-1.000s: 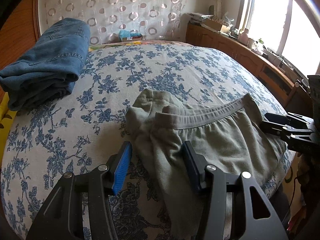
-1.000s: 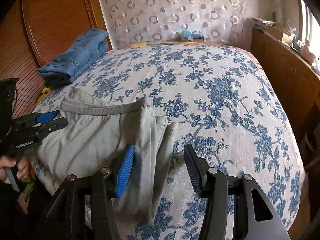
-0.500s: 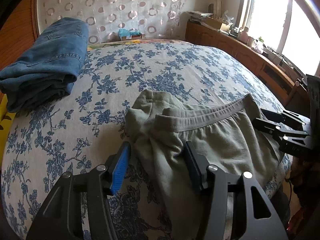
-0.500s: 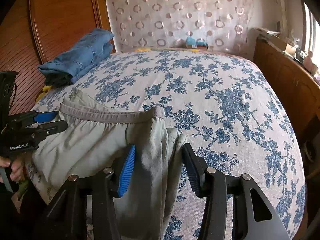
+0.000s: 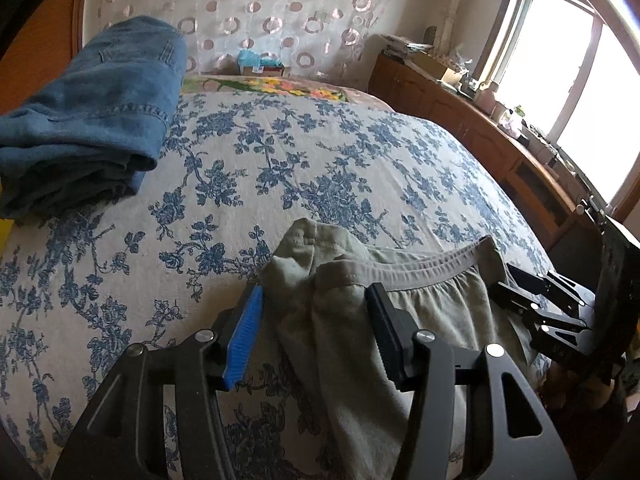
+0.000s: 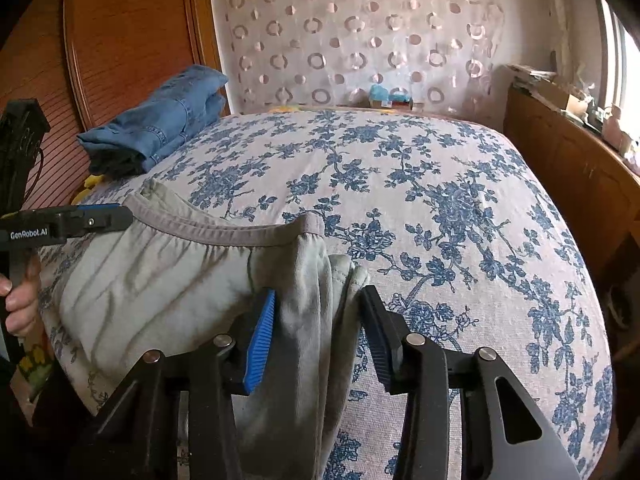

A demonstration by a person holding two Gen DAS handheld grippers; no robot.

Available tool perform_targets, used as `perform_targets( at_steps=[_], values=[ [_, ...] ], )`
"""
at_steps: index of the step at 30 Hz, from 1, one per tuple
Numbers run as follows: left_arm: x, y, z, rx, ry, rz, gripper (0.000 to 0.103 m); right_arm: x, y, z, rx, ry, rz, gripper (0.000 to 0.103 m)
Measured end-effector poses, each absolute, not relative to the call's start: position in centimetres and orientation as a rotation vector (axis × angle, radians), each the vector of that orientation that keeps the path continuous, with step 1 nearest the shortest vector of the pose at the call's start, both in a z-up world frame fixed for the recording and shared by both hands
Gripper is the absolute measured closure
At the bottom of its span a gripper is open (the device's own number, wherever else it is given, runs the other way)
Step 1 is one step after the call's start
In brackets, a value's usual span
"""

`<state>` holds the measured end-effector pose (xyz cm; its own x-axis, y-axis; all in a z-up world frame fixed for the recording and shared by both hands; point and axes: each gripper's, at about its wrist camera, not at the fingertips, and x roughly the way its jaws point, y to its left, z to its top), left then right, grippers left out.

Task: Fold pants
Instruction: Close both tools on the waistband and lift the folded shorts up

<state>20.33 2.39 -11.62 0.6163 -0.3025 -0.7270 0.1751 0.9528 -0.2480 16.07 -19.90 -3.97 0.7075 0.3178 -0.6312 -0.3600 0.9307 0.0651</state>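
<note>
Grey-green pants lie at the near edge of the bed, waistband toward the middle, the rest hanging over the edge. My left gripper is open, its jaws straddling the bunched left end of the waistband. My right gripper is open, its jaws straddling the folded right end of the pants. Each gripper shows in the other's view: the right one and the left one.
The bed has a blue floral cover. Folded blue jeans lie at its far left by the wooden headboard. A wooden cabinet with clutter runs along the right under the window. Small boxes sit at the far end.
Both grippers have moved forward along the pants, so the cloth now sits deeper between the open jaws. The pants themselves have hardly shifted.
</note>
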Motion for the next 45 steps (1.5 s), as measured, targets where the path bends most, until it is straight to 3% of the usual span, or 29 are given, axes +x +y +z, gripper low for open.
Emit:
perform_targets(
  at_steps=[9, 13, 19, 45],
  values=[
    [21.1, 2.2, -12.5, -0.170, 0.886, -0.267, 0.048, 16.9, -21.4, -3.3, 0.003, 0.734, 0.411, 0.077],
    [20.9, 1.7, -12.6, -0.169, 0.879, -0.304, 0.069, 17.4, -22.0, -3.2, 0.047, 0.750, 0.440, 0.083],
    [20.0, 1.4, -11.8, -0.172, 0.842, -0.323, 0.085, 17.5, -22.2, -3.3, 0.065, 0.759, 0.468, 0.093],
    [12.3, -0.7, -4.7, -0.098, 0.587, -0.332, 0.088, 10.6, -23.0, 0.4, 0.107, 0.557, 0.470, 0.096]
  ],
)
